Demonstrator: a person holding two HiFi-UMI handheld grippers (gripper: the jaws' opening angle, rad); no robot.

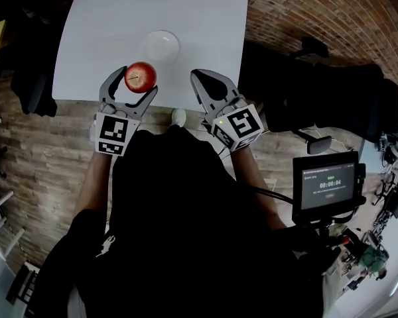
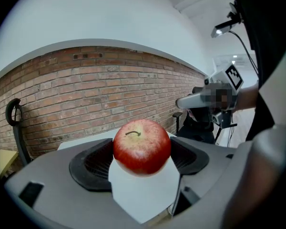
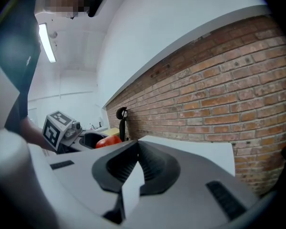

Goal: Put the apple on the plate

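Observation:
A red apple (image 1: 140,77) is held between the jaws of my left gripper (image 1: 134,85), which is shut on it above the near edge of the white table (image 1: 93,38). In the left gripper view the apple (image 2: 142,146) fills the gap between the dark pads (image 2: 93,163), stem up. The white plate (image 1: 148,45) lies on the table just beyond the apple, and nothing is on it. My right gripper (image 1: 200,81) hovers to the right of the apple, shut and holding nothing. In the right gripper view its jaws (image 3: 137,162) meet, and the apple (image 3: 108,141) shows to the left.
The table's near edge runs just under both grippers. A black chair (image 1: 318,85) stands to the right of the table. A small screen on a stand (image 1: 325,187) is at the lower right. Brick floor surrounds the table, with dark items at the left (image 1: 30,78).

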